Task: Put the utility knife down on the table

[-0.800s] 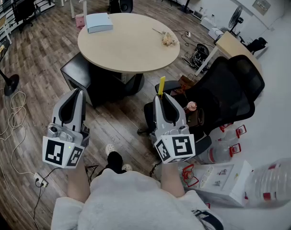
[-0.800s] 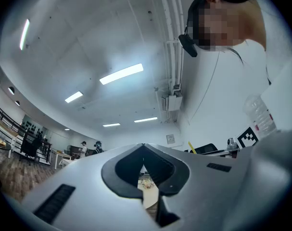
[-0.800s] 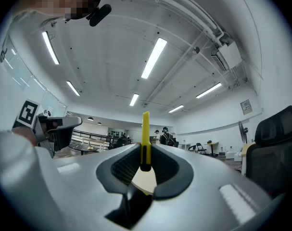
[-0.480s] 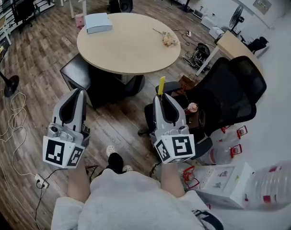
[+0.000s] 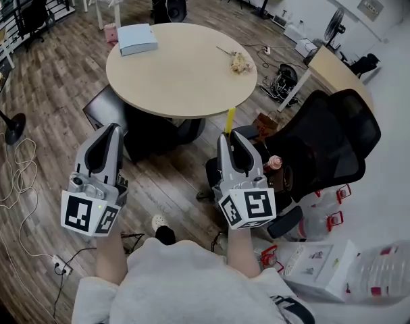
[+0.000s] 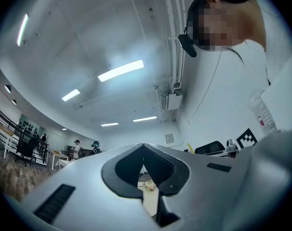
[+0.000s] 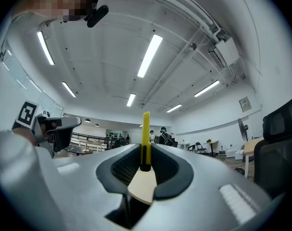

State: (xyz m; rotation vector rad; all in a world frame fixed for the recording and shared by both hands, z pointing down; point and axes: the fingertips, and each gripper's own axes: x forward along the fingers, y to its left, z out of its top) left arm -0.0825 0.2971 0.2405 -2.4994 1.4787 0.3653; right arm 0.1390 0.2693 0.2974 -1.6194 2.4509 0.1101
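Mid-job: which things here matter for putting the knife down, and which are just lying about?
In the job: utility knife, clamped in the right gripper; round table.
Lying about: box and small tan bundle on the table; black office chair; water jugs on the floor. The left gripper is shut and empty.

A box (image 5: 137, 38) lies far left on the round table (image 5: 177, 79), an office chair (image 5: 333, 147) at its right.

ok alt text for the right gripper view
The right gripper, jaws shut on a yellow utility knife that sticks up between them. Behind is a white ceiling with strip lights, and a black office chair at the right edge.
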